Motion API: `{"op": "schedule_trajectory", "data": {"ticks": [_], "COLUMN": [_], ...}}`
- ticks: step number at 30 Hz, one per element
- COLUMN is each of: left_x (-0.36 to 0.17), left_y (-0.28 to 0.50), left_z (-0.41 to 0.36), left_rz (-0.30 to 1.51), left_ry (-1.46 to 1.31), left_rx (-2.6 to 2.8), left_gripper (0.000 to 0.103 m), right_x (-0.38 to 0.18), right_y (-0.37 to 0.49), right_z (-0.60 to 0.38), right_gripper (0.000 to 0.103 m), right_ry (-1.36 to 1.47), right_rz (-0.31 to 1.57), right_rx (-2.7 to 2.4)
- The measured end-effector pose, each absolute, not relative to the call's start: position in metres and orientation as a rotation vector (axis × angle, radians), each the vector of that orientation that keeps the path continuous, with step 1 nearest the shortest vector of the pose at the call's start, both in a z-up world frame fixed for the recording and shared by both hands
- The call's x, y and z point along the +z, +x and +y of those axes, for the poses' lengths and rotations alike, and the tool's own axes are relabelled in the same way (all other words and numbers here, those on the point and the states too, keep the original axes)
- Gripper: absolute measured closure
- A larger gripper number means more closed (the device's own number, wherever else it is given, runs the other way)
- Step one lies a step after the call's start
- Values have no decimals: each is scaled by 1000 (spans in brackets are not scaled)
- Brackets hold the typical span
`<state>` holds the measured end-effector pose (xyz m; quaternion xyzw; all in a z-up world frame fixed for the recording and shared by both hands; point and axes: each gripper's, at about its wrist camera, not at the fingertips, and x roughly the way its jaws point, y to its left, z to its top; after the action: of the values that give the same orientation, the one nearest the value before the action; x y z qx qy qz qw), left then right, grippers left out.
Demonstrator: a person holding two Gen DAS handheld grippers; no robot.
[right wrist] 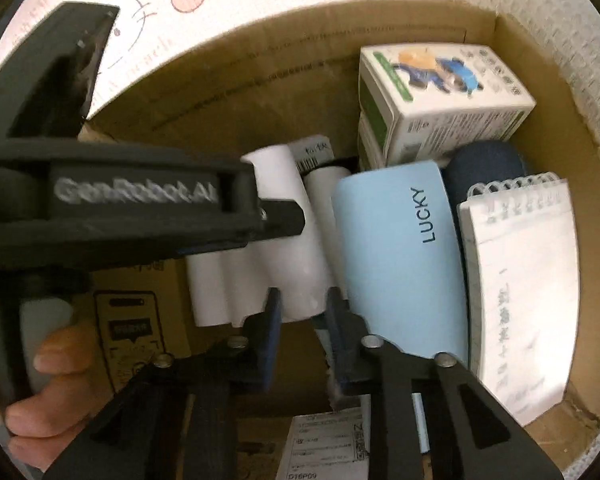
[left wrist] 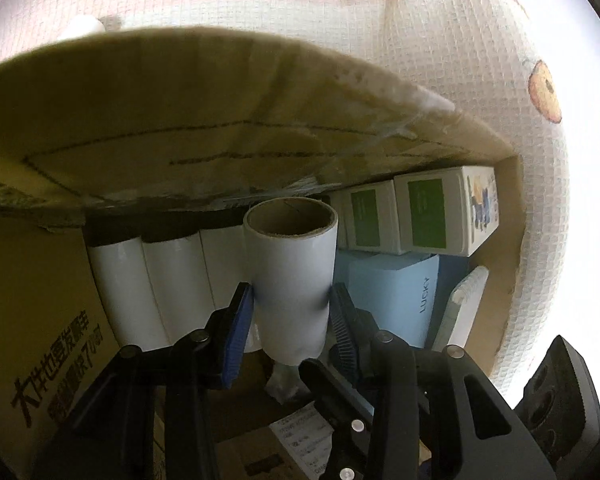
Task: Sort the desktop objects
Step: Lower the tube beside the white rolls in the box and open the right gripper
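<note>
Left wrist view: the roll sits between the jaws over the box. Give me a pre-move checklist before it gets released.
1. Roll gripped by left gripper: ok, both blue pads press its sides.
2. Roll upright, open core up: ok.
3. Slot beside the row of white rolls: ok, it stands right next to them.
4. Clear of the LUCKY box: cannot tell, the right pad sits close against it.
5. Roll seated on the carton floor: cannot tell, its bottom end is hidden behind the fingers.
6. Right gripper out of the way: not ok, it hangs inside the carton near the rolls, with nothing visibly between its pads.
</note>
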<state>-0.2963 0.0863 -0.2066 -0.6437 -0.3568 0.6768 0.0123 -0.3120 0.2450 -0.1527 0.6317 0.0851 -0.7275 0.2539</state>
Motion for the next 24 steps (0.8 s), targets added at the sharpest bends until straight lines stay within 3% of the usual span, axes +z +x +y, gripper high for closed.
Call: {"op": "schedule_trajectory", "data": {"ticks": [4,6,8,16,19,24], "left_x": [-210,-210,-210,-214,-217,-220], "left_y": [-301,-299,-299,-297,-292,-287], "left_z": [93,90,87,80,77,70], "left_rz": [-986,-1060,-1122,-1112,-1049,-1013], "left_ry": [-2081,-2033,-2000,-2075,-2142,-2163], "left_rx": [2073,2063,2044,1984,2020,2034], "left_gripper": [60,60,69,71,93,94], "right_x": [-156,-156,-156,-162,-163,-166], "right_y": [-308,-305,-303,-294,-289,-280], "right_z": [243,243,244,247,244,240], "right_gripper": [87,87,87,86,86,86], "right_ry": [1726,1722,1724,1752,1760,1772], "right_rz": [234,245,234,197,222,273], "right_rx": [-1973,-1980,-1979,-1952,-1953,-1956]}}
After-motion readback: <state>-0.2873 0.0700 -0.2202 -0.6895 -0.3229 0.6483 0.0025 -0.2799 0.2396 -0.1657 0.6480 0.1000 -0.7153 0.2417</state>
